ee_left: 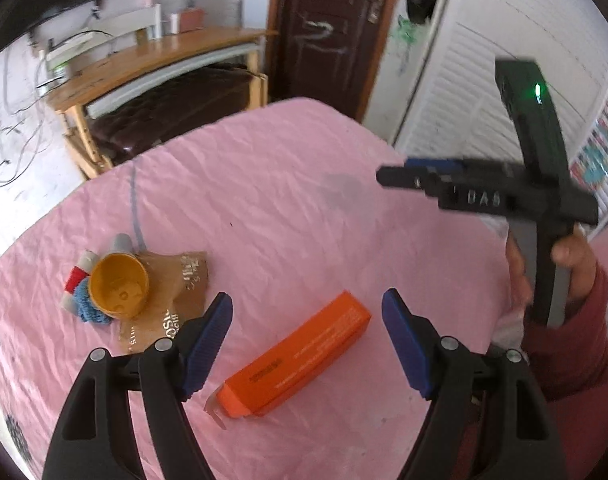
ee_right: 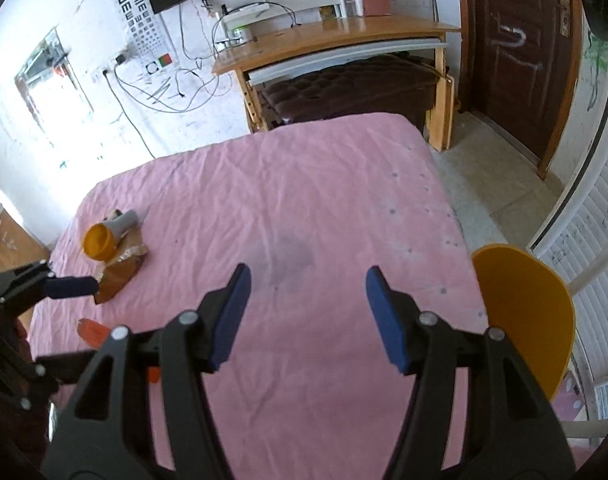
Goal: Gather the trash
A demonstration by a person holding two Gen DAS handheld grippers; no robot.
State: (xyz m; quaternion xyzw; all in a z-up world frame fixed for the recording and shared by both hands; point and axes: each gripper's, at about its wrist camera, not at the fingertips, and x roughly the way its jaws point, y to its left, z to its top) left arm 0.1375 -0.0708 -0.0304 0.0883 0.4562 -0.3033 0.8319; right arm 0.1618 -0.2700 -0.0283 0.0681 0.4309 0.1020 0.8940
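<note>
Nearby: yellow cup (ee_left: 119, 289) atop brown wrapper (ee_left: 175, 300), beside orange box (ee_left: 299, 354); left gripper (ee_left: 307, 344), right gripper (ee_right: 307, 318) released, empty.

Left gripper (ee_left: 306, 344) is angled downward, jaws spread wide, nothing pinched between the blue pads (ee_left: 205, 344). Right gripper (ee_right: 306, 316) is tilted down too, jaws parted and empty. In the left wrist view, the right gripper's handle is wrapped by a hand (ee_left: 560, 264) in a red sleeve.

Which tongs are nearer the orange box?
Left. The left tongs hang open right over the orange box; the right tongs hang open over bare pink sheet, off to its side.
</note>
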